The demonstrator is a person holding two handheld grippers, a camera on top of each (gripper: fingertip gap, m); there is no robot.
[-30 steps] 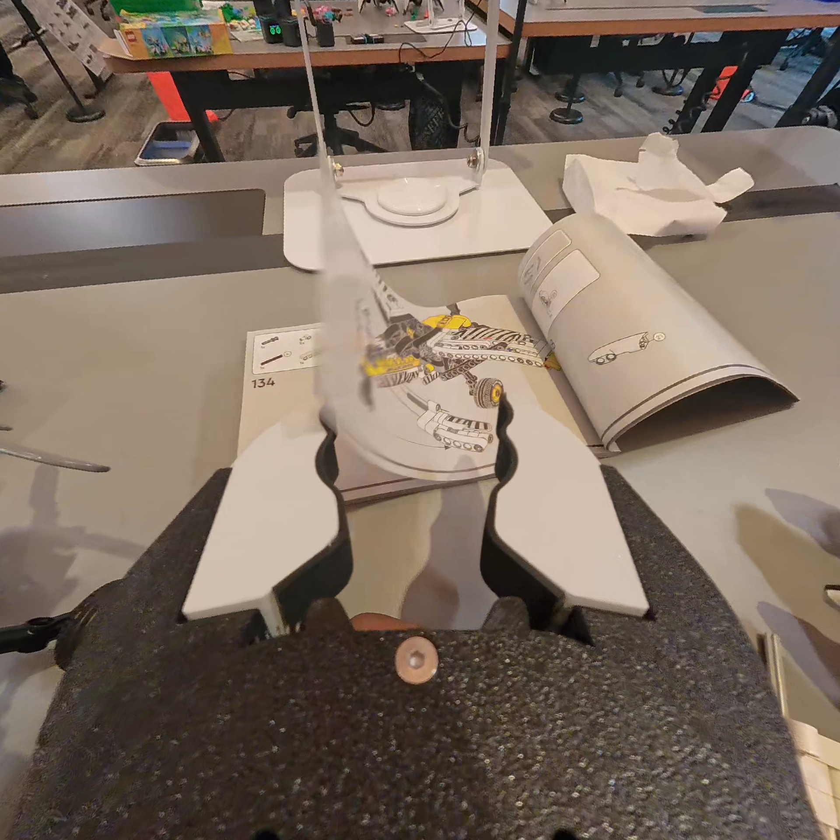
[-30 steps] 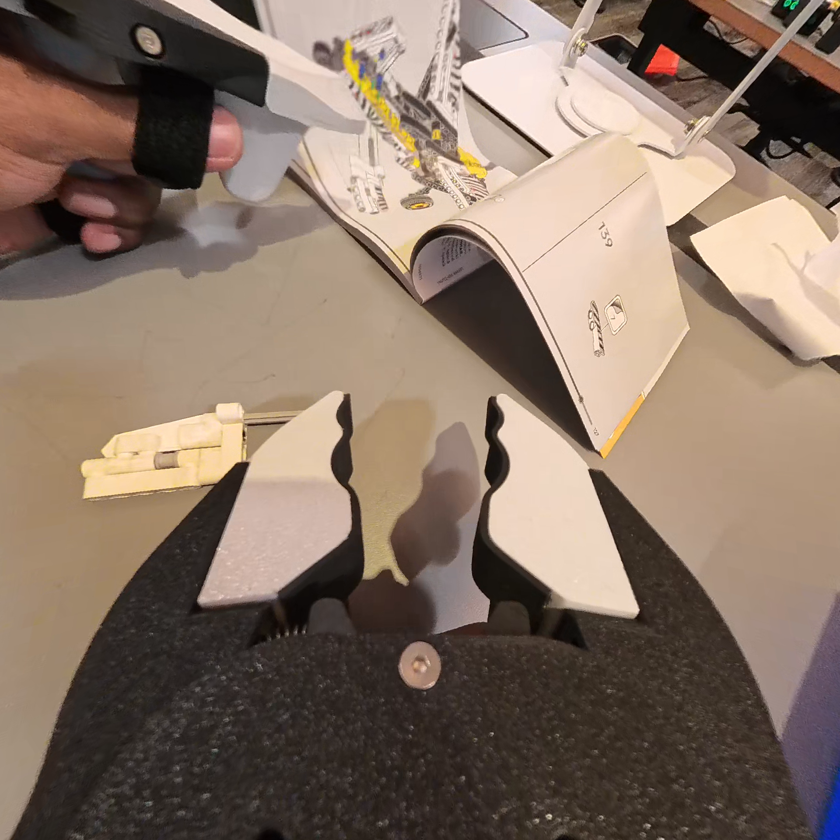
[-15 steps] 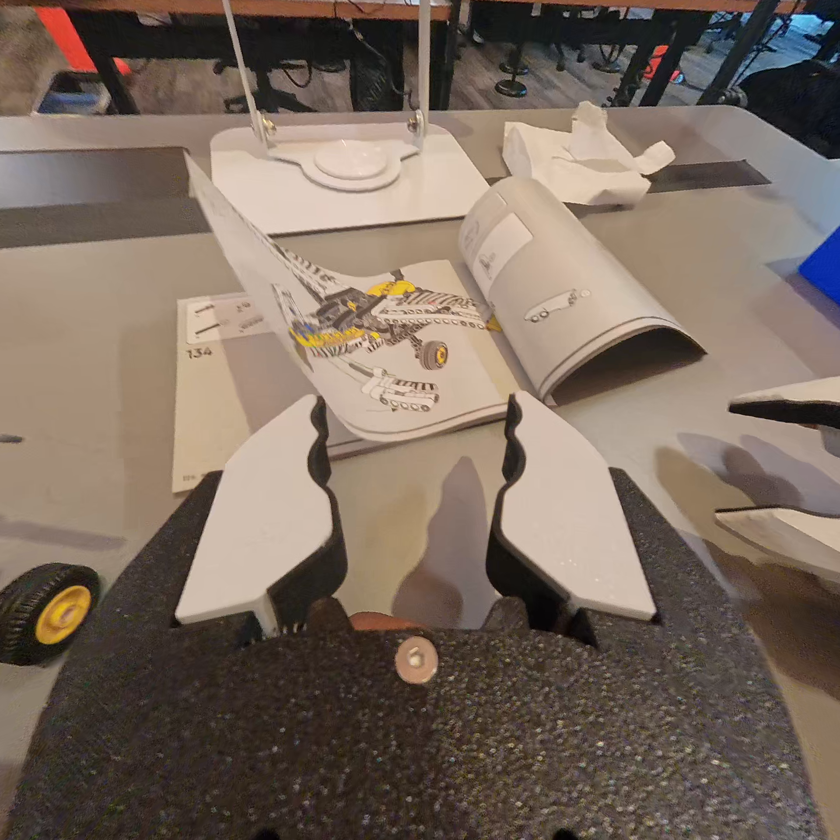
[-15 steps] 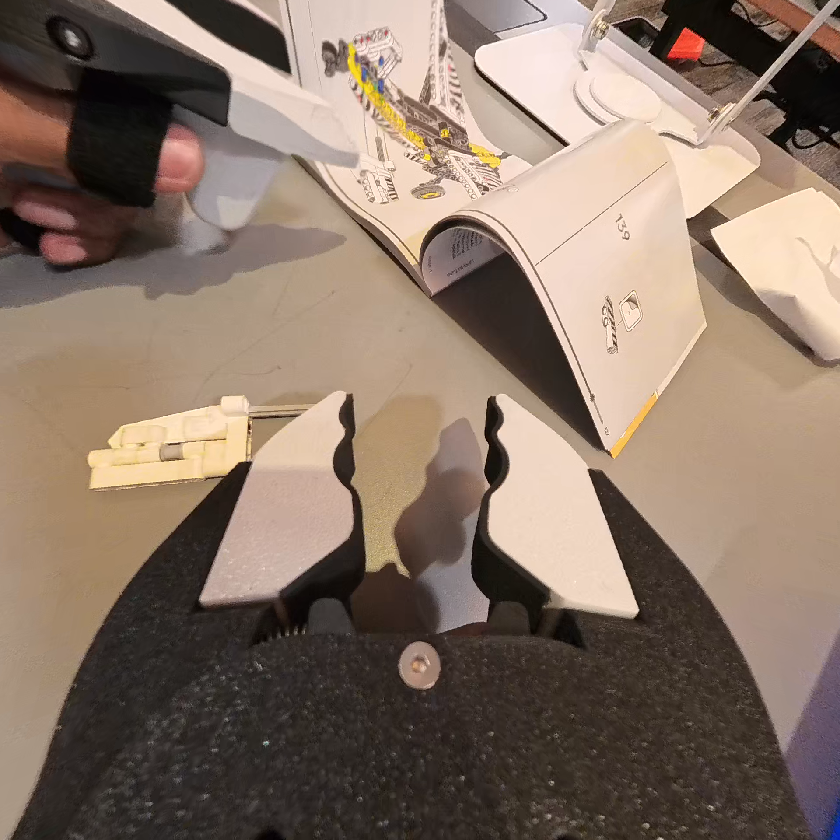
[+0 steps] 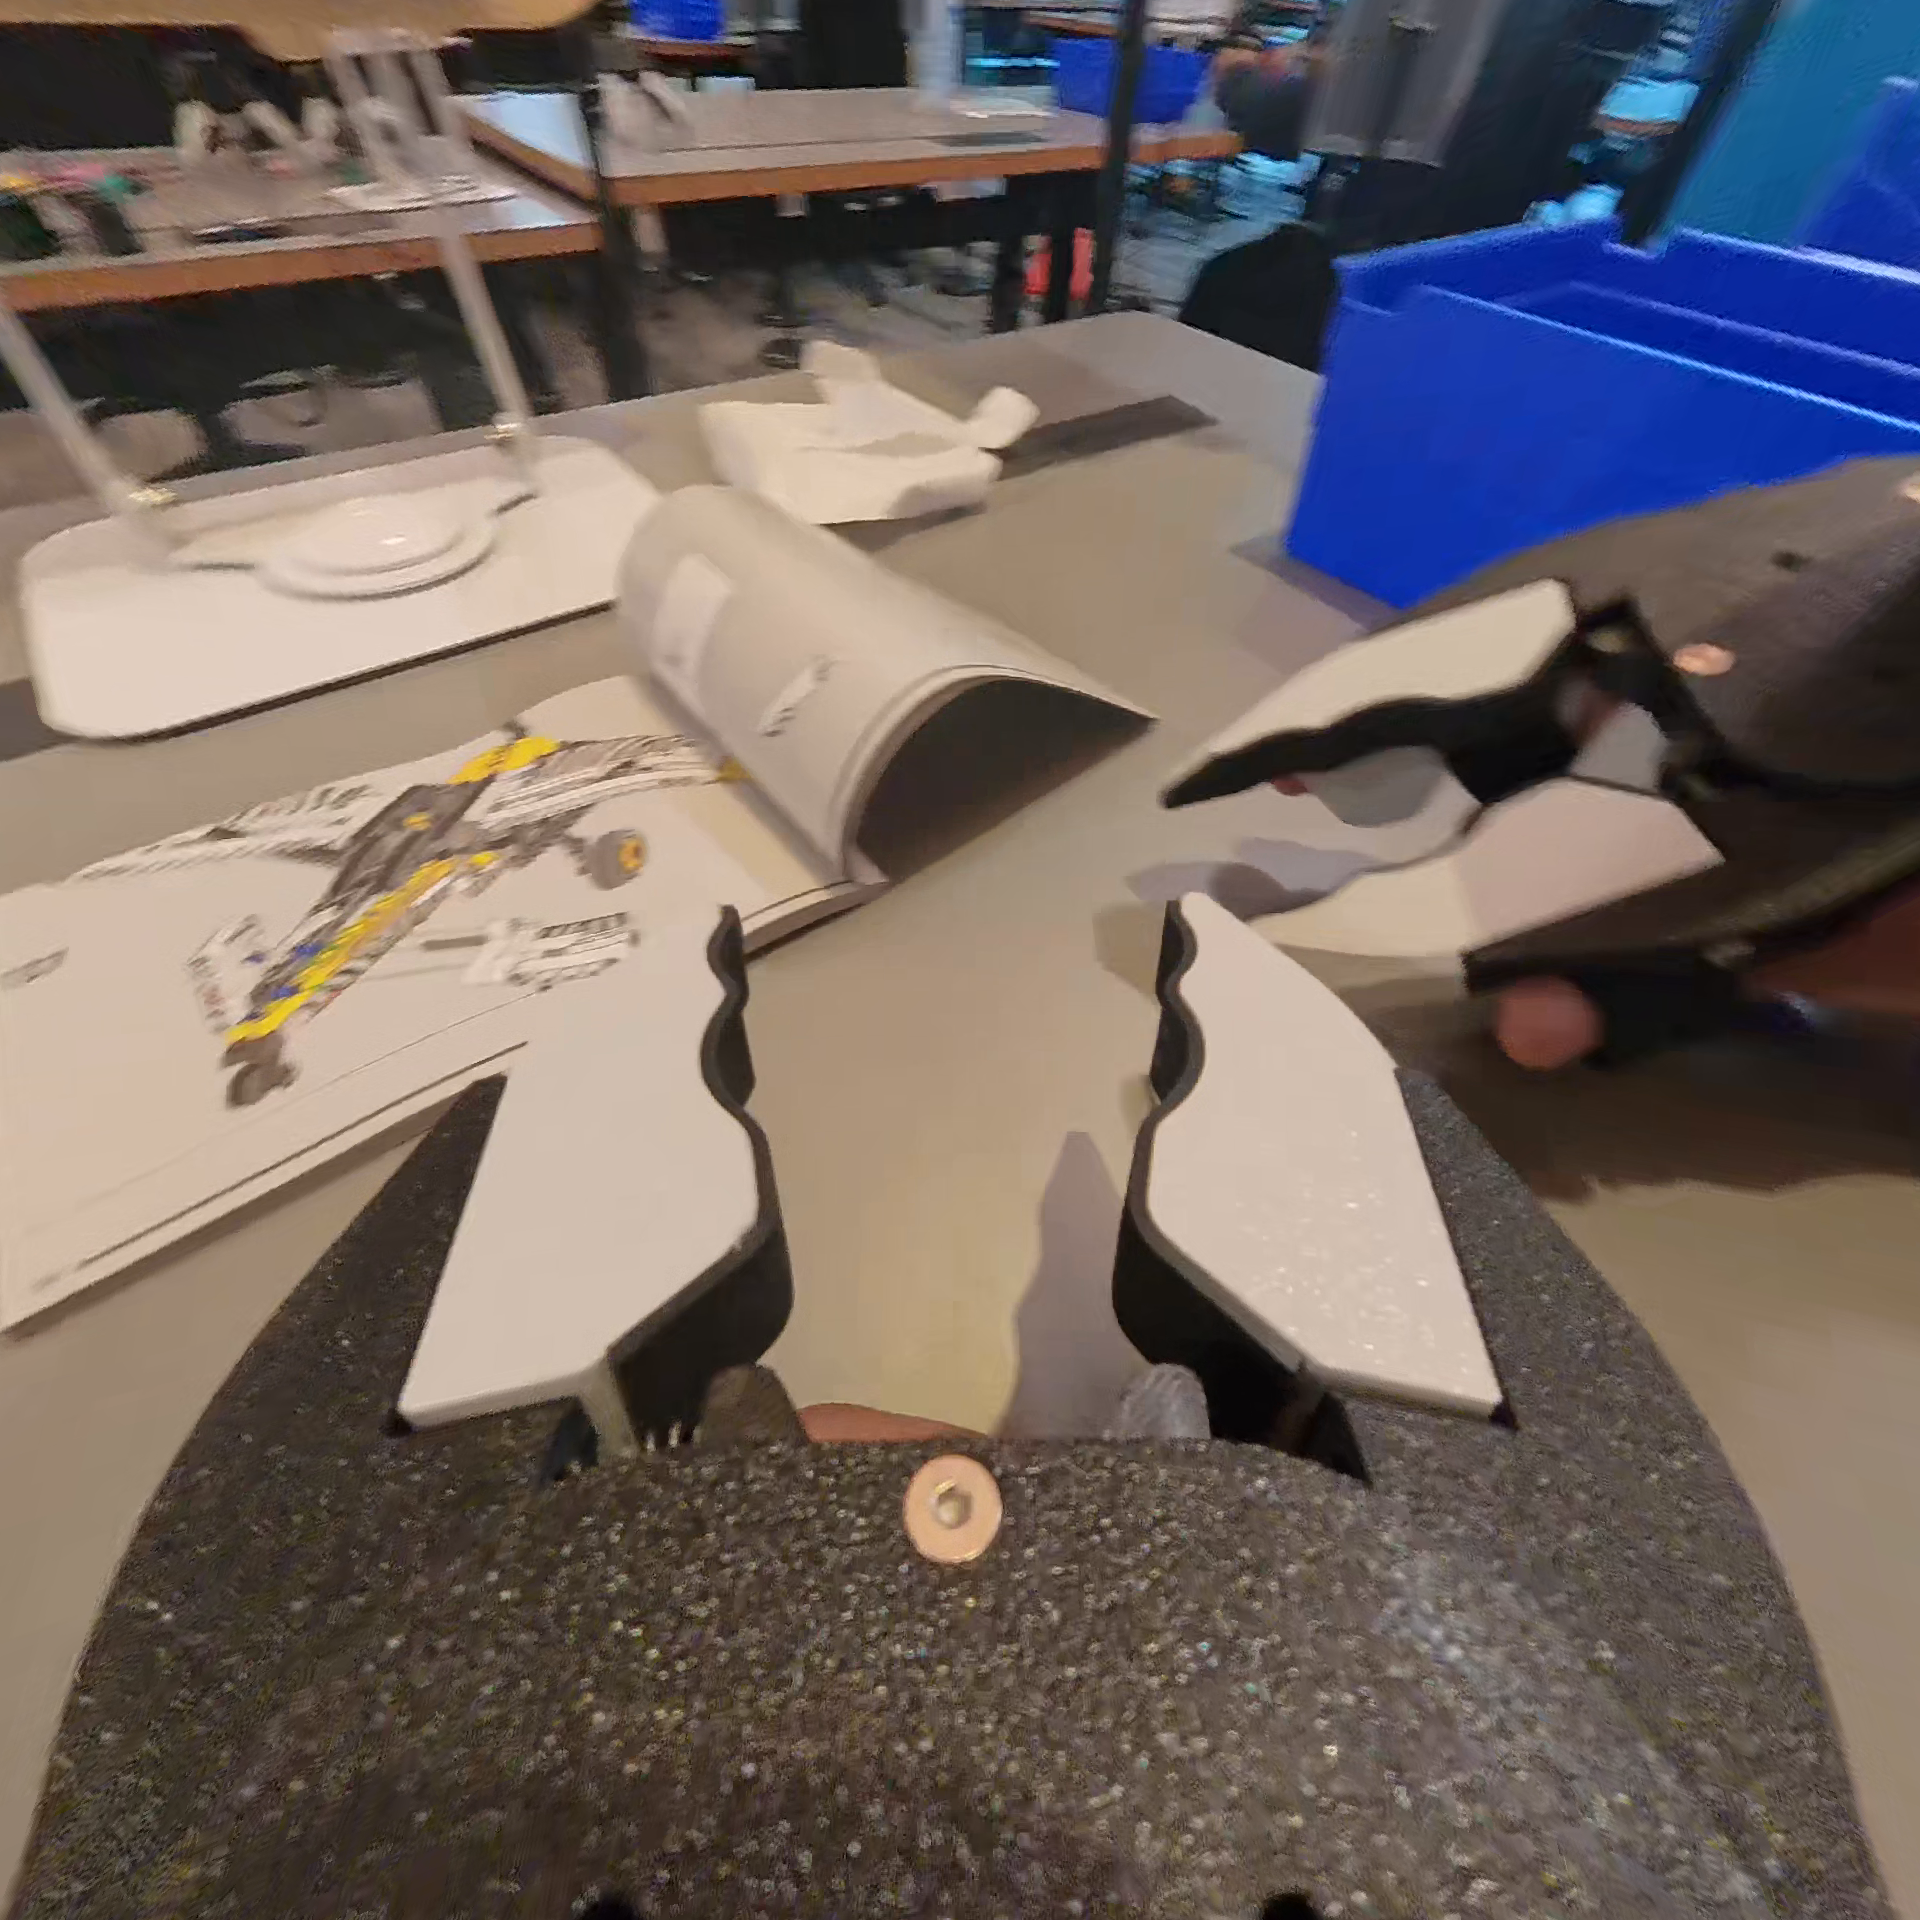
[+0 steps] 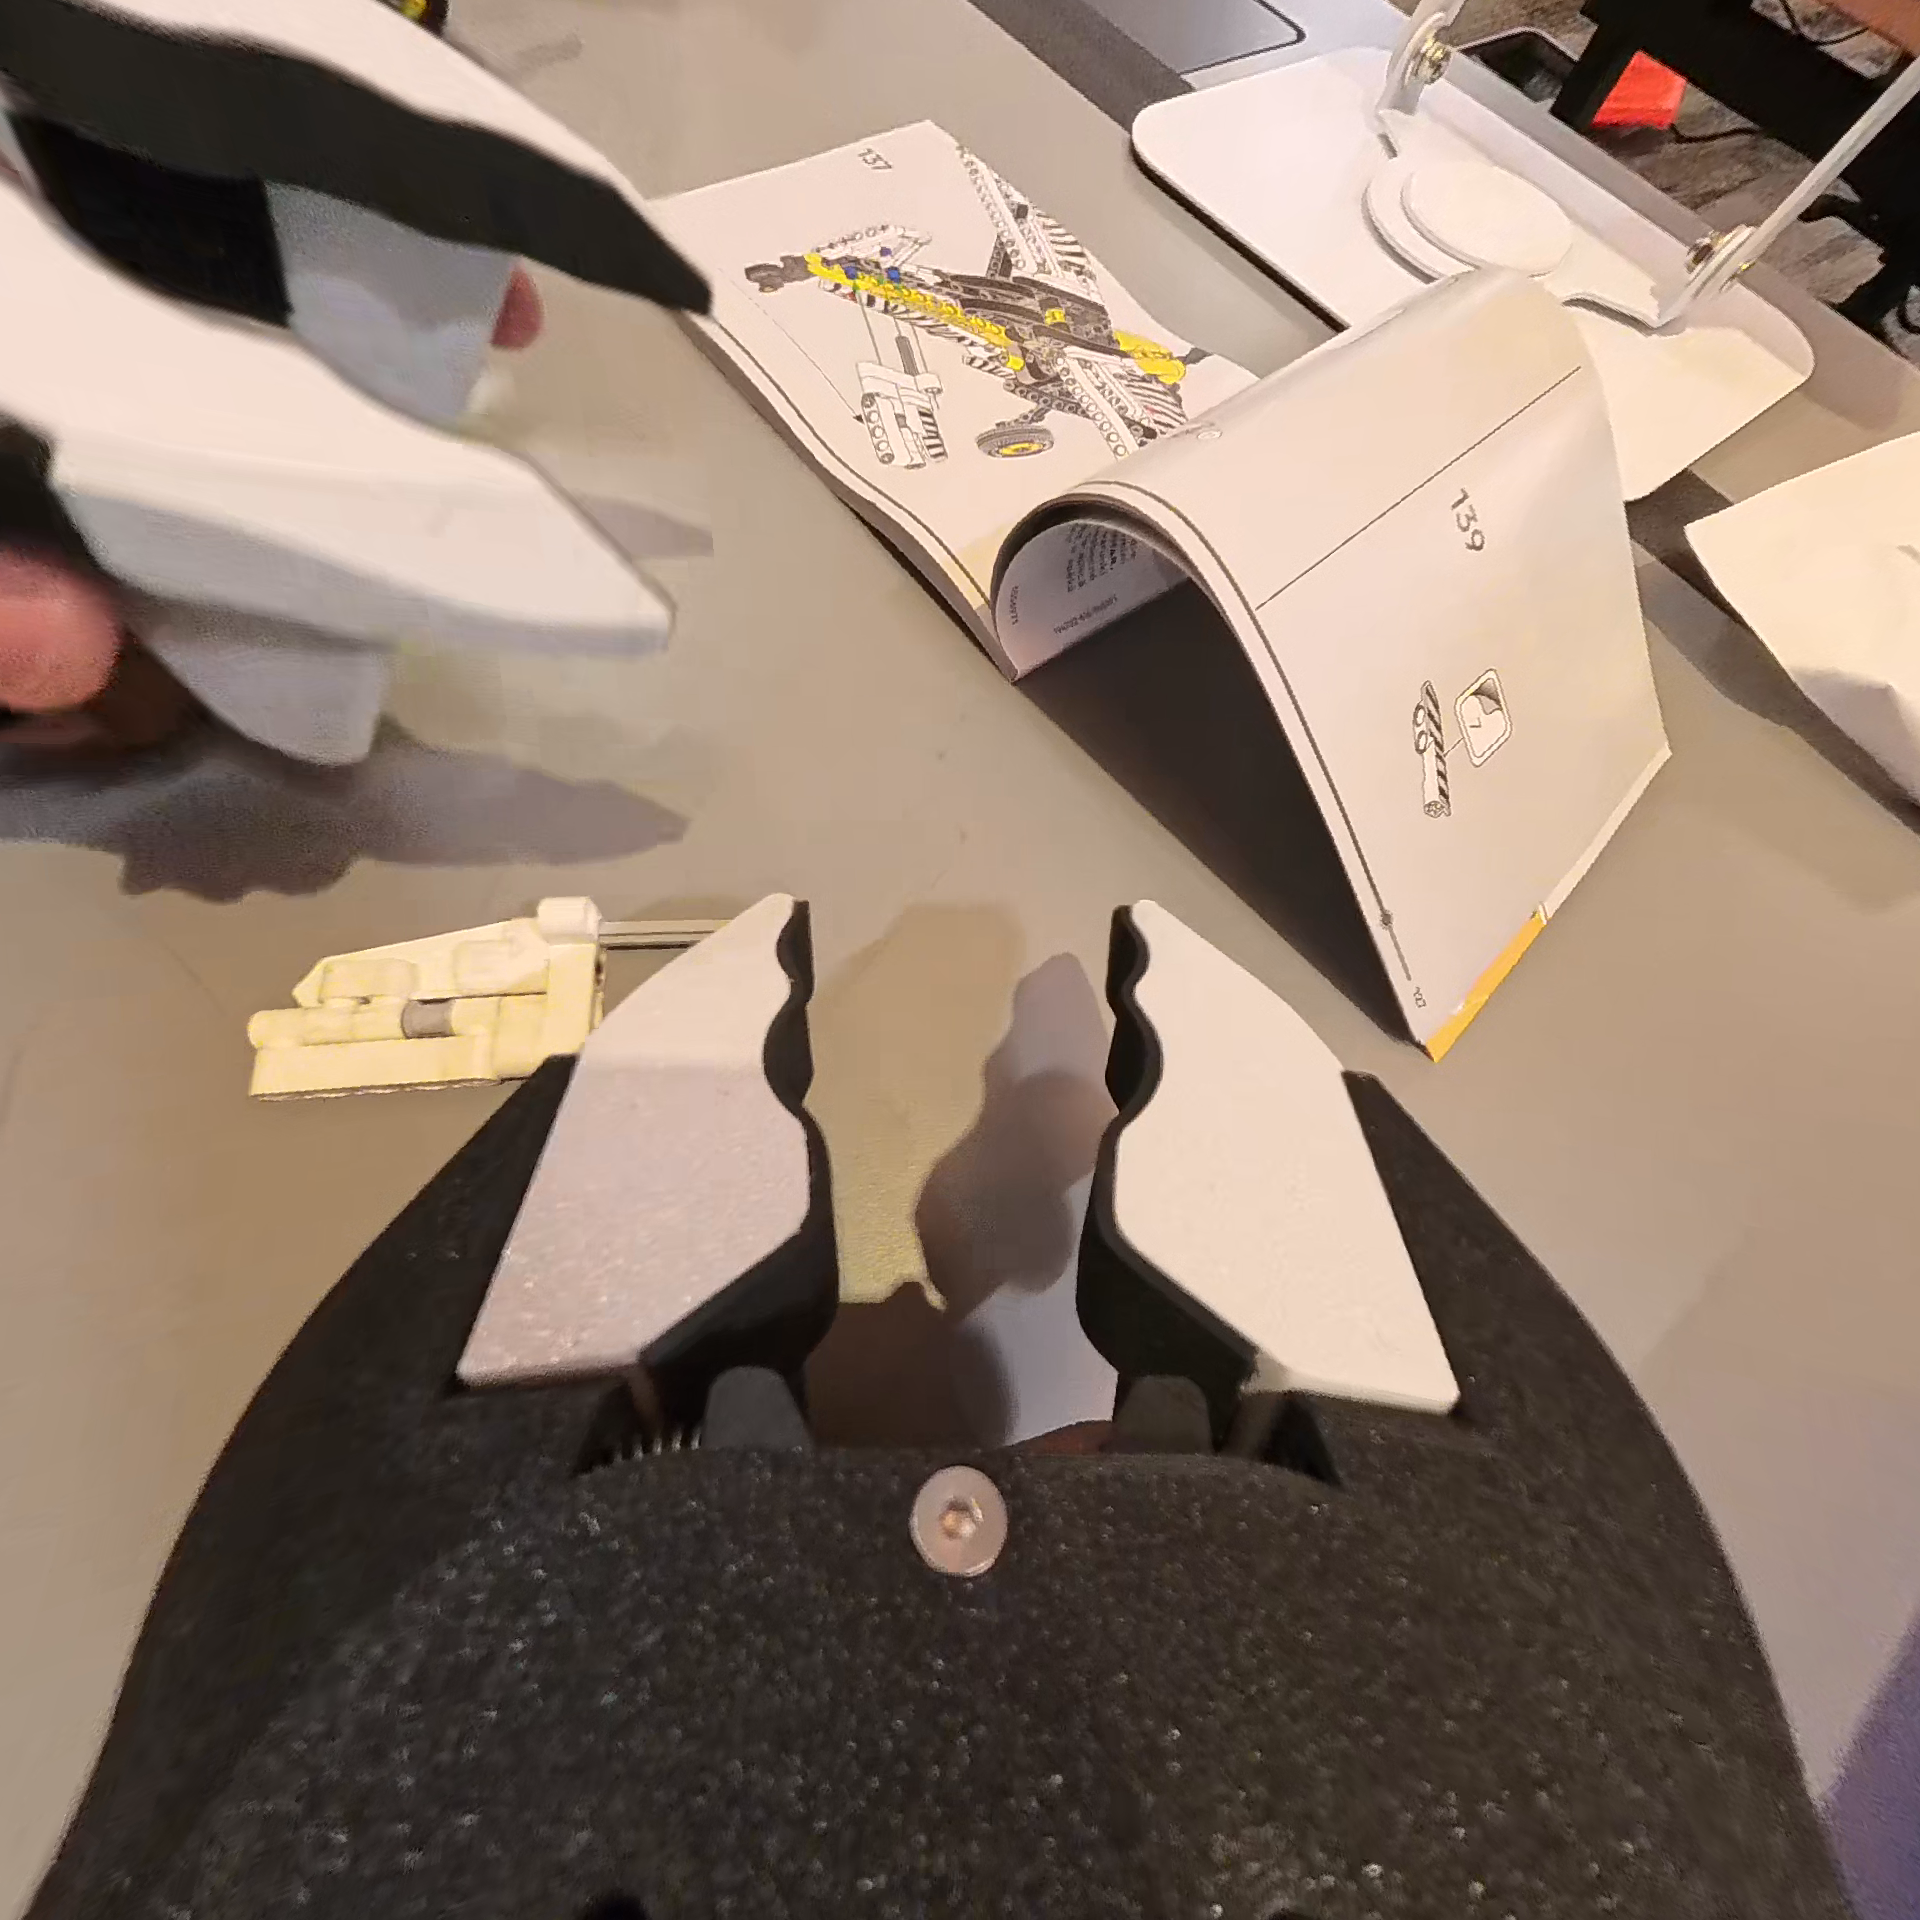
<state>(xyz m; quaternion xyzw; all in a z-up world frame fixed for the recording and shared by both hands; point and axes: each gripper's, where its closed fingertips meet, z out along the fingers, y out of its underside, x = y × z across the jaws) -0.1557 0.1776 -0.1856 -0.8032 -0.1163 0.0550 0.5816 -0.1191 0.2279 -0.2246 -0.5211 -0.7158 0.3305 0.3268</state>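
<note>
My left gripper (image 5: 951,914) is open and empty above the bare grey table (image 5: 935,1091), just off the lower right corner of an open instruction booklet (image 5: 364,914). The booklet's left page lies flat, and its right pages (image 5: 831,644) arch up. My right gripper (image 6: 961,914) is open and empty over the table. A small cream brick assembly with a metal pin (image 6: 416,1018) lies just left of its left finger. The booklet (image 6: 987,343) lies ahead of it. Each gripper shows in the other's view, the right one (image 5: 1216,857) and the left one (image 6: 681,468), both with jaws apart.
A white lamp base (image 5: 312,582) stands behind the booklet, and it also shows in the right wrist view (image 6: 1455,208). A crumpled white sheet (image 5: 862,457) lies at the back. A blue bin (image 5: 1558,436) stands at the table's right. Other desks fill the room behind.
The booklet page that stood curled up by my left fingers has dropped flat. My left gripper has swung right toward the right gripper and opened a little wider. The right gripper has hardly moved.
</note>
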